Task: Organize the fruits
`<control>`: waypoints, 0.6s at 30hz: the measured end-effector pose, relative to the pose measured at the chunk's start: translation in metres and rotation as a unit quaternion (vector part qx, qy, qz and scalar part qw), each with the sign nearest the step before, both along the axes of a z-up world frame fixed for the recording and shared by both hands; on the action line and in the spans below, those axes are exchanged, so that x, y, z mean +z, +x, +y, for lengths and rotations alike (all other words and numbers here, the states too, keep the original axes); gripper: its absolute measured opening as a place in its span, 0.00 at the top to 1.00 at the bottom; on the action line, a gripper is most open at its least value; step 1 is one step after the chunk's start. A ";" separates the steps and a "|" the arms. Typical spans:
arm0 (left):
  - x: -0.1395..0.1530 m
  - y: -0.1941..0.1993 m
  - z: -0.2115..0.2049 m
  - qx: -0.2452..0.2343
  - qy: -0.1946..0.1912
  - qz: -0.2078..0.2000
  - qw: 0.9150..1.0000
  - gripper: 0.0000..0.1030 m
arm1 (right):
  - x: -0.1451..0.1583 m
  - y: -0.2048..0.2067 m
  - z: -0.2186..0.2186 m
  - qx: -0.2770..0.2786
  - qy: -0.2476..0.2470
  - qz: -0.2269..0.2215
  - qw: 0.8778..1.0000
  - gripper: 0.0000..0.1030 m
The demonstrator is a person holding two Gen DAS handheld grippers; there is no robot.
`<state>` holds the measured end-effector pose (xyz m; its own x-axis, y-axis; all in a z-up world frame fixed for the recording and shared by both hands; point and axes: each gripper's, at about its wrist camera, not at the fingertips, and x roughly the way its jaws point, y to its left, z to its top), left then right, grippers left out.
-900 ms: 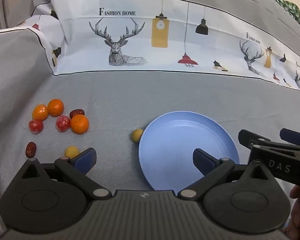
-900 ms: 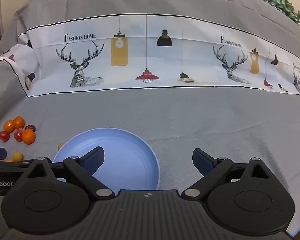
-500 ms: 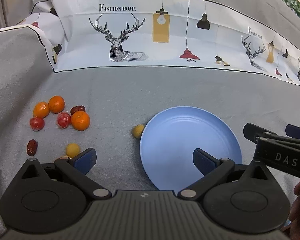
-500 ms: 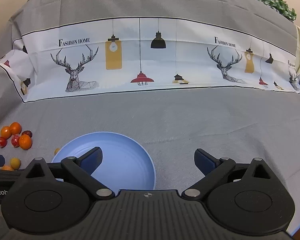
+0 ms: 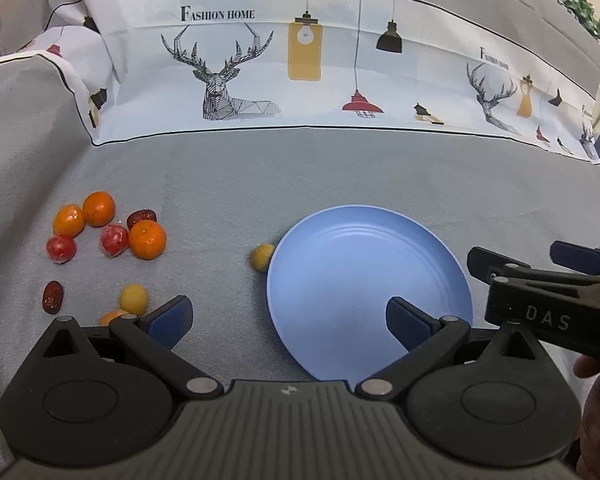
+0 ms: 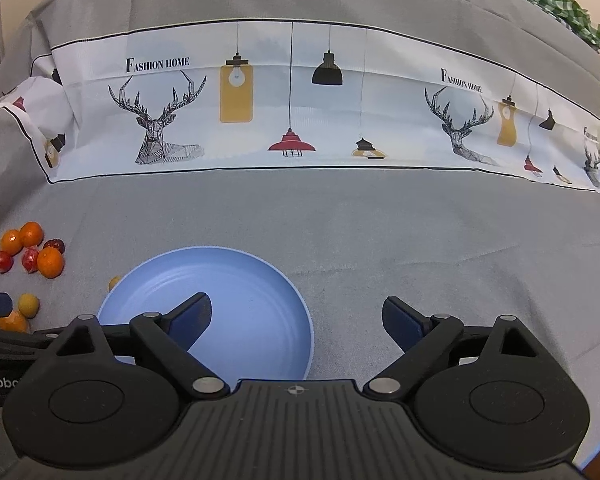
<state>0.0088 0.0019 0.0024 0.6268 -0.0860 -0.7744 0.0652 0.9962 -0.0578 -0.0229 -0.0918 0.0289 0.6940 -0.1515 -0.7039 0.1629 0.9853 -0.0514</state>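
Note:
A blue plate (image 5: 364,272) (image 6: 236,284) lies empty on the grey cloth. To its left sits a cluster of fruit: three oranges (image 5: 147,240) (image 6: 50,262), two red fruits (image 5: 114,239) and a dark date (image 5: 142,216). Another date (image 5: 53,297) and a yellow fruit (image 5: 133,299) lie nearer, and a half-hidden orange (image 5: 114,316) sits behind my left finger. A second yellow fruit (image 5: 263,257) touches the plate's left rim. My left gripper (image 5: 288,318) hovers open over the plate's left edge, holding nothing. My right gripper (image 6: 298,314) (image 5: 520,254) is open over the plate's right edge.
A white printed cloth band with deer and lamps (image 5: 300,72) rises as a backdrop behind the grey surface. A raised grey fold (image 5: 16,128) borders the left side. Bare grey cloth stretches right of the plate (image 6: 460,248). A hand (image 5: 592,400) shows at the lower right.
Both views have shifted only slightly. The orange behind my left finger has come into sight. No fruit has moved, and both grippers' jaws stay wide.

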 end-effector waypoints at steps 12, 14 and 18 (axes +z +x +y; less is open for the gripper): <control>0.001 -0.003 -0.005 -0.015 0.005 -0.009 1.000 0.00 | -0.003 0.001 0.000 0.006 0.006 -0.009 1.000 0.22; 0.001 -0.003 -0.004 -0.016 0.003 -0.009 1.000 0.00 | -0.002 0.001 0.001 0.008 0.007 -0.009 1.000 0.27; 0.002 -0.003 -0.003 -0.016 -0.001 -0.010 1.000 0.00 | -0.001 0.001 0.001 0.013 0.004 -0.010 1.000 0.32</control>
<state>0.0054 -0.0013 0.0044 0.6385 -0.1073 -0.7621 0.0981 0.9935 -0.0576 -0.0219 -0.0903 0.0284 0.7115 -0.1268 -0.6912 0.1375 0.9897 -0.0400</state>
